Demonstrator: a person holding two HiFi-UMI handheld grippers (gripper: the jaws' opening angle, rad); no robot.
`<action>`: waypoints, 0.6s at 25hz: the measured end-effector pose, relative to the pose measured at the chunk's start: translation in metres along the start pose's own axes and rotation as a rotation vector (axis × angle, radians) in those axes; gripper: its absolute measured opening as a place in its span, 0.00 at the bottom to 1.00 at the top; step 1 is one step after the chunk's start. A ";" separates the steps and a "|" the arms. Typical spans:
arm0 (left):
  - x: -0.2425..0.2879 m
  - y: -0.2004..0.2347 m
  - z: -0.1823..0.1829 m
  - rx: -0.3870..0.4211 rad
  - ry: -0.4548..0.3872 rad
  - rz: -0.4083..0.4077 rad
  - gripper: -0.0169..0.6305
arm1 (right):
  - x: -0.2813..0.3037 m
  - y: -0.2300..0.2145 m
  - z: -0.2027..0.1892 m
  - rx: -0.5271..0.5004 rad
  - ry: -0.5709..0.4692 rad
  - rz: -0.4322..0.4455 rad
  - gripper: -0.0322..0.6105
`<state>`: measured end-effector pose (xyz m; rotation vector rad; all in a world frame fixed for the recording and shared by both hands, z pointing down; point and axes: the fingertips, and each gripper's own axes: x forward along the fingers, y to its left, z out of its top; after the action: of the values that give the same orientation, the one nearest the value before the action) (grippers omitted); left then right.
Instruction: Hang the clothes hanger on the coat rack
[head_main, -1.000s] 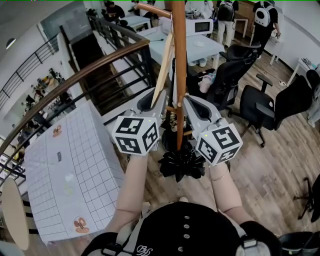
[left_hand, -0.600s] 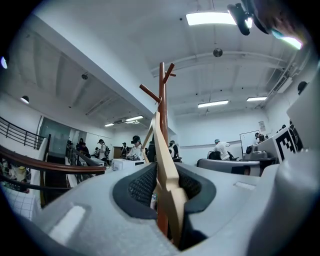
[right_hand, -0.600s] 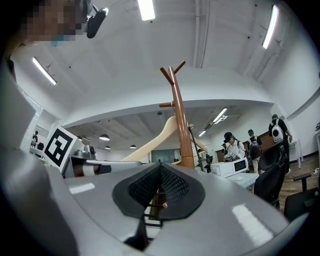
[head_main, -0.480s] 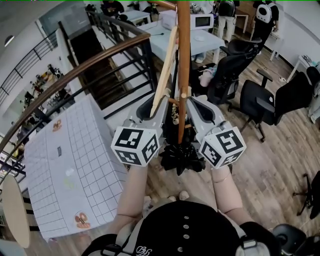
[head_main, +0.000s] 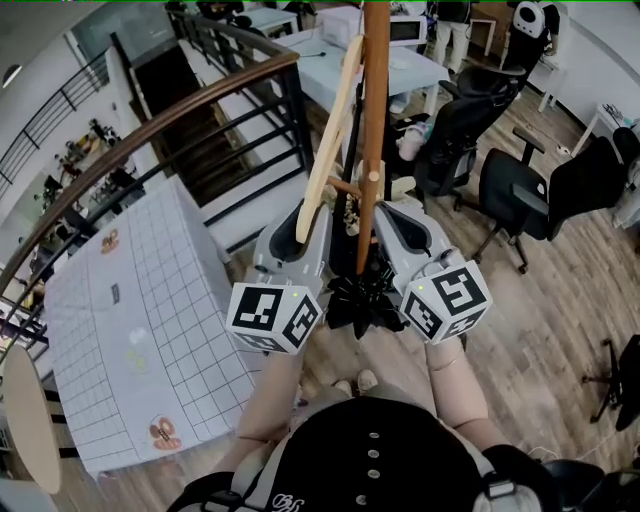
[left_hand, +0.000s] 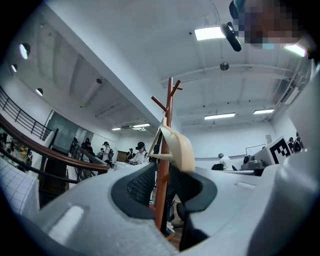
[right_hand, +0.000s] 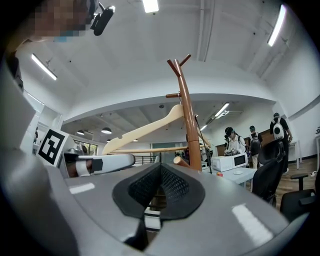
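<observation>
A pale wooden hanger (head_main: 330, 130) hangs on the brown coat rack pole (head_main: 372, 120), slanting down to the left. My left gripper (head_main: 303, 212) is open just below the hanger's lower end. In the left gripper view the pole (left_hand: 166, 150) shows through the gap between the jaws, and the hanger's end (left_hand: 181, 147) hangs above the right-hand jaw with neither pad pressing on it. My right gripper (head_main: 396, 215) is right of the pole. Its pads (right_hand: 160, 170) meet with nothing between them. Above them are the hanger (right_hand: 145, 131) and the pole (right_hand: 189, 120).
The rack's black base (head_main: 365, 300) stands on the wood floor between my arms. A white gridded table (head_main: 120, 340) is at the left, behind it a curved railing (head_main: 150, 150). Black office chairs (head_main: 520, 200) and desks with people fill the right and back.
Both grippers have drawn back from the rack toward me and sunk a little. The hanger has stayed on the pole.
</observation>
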<state>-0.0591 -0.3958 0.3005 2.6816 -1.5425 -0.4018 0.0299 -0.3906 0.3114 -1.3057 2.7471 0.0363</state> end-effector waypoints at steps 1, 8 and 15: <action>-0.002 -0.001 -0.004 -0.008 0.002 -0.003 0.17 | -0.002 0.001 -0.002 0.006 0.001 0.005 0.05; -0.015 -0.009 -0.024 -0.050 -0.020 -0.032 0.17 | -0.010 0.006 -0.017 0.022 0.027 0.024 0.05; -0.019 -0.031 -0.049 -0.074 0.018 -0.110 0.17 | -0.021 0.008 -0.042 0.043 0.076 0.038 0.05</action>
<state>-0.0304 -0.3692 0.3469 2.7131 -1.3512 -0.4279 0.0336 -0.3720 0.3551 -1.2699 2.8190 -0.0700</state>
